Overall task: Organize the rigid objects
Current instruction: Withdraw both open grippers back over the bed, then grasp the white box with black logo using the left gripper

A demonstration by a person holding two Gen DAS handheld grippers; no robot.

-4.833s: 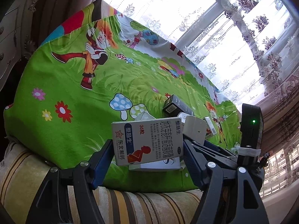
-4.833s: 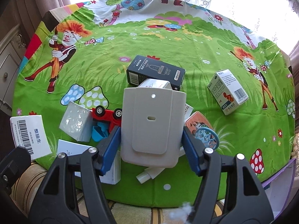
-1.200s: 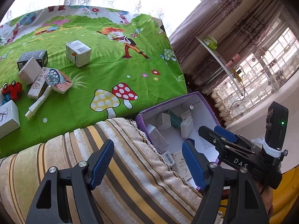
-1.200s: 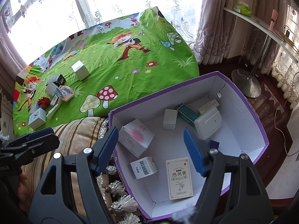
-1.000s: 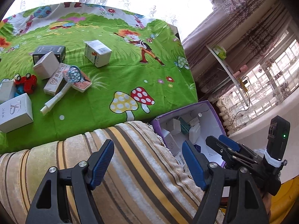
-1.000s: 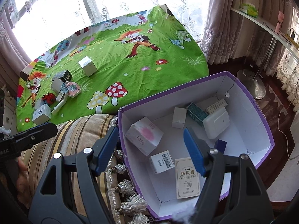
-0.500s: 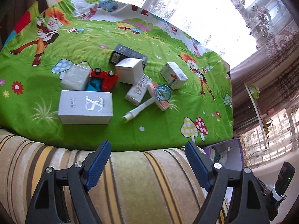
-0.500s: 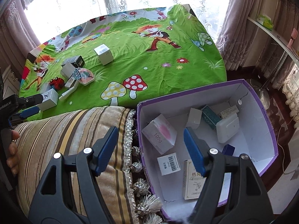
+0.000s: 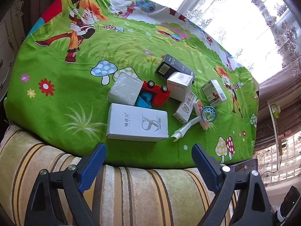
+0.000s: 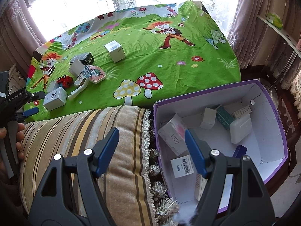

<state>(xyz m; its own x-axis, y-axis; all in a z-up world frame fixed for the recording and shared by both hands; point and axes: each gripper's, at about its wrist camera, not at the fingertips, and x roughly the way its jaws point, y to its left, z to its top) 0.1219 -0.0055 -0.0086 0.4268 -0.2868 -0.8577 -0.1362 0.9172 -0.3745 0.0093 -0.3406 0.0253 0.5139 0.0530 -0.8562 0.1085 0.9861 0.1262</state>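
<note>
Boxes on green cloth (image 9: 56, 86): six, plus one toy car (image 9: 157, 94). Left gripper (image 9: 148, 162) fingers opening, empty, near cloth edge; right gripper (image 10: 151, 146) fingers apart, empty, over purple bin (image 10: 270, 101) rim.

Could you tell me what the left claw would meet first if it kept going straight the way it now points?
Probably the large white box at the near edge of the green cloth. The left claw is empty, its jaws opening, above the striped cushion; depth is uncertain.
</note>
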